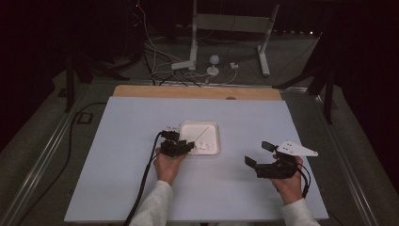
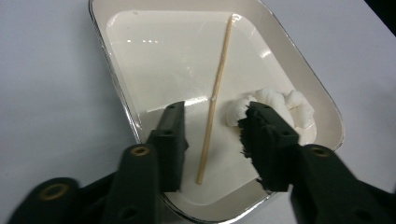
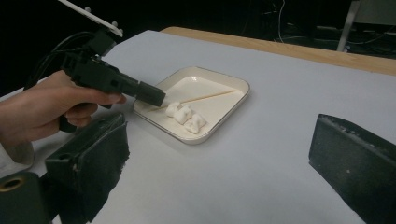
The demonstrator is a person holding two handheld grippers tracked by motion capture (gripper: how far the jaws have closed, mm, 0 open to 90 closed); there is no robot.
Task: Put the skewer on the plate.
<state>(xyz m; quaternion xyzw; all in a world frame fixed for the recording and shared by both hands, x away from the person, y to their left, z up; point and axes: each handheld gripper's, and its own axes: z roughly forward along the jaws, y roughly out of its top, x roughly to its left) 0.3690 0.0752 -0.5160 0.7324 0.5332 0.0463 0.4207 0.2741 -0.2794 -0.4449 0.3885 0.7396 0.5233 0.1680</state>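
A square white tray (image 1: 214, 127) (image 2: 140, 56) (image 3: 233, 83) lies mid-table. In it rest a thin wooden skewer (image 2: 215, 93) (image 3: 210, 96) and a row of three white marshmallows (image 2: 280, 105) (image 3: 187, 117) (image 1: 205, 146). My left gripper (image 2: 212, 135) (image 1: 184, 146) (image 3: 156, 97) hovers open over the tray's near left corner, its jaws either side of the skewer's lower end and not touching it. Its right jaw overlaps the nearest marshmallow in the left gripper view. My right gripper (image 1: 259, 154) (image 3: 219, 154) stands wide open to the right of the tray with nothing between its jaws.
The tray sits on a pale sheet (image 1: 141, 122) over a wooden table edge (image 1: 141, 90). Behind the table are white stand legs (image 1: 194, 42) and cables (image 1: 160, 70) on the floor. A cable (image 1: 146, 183) trails from my left gripper toward the near edge.
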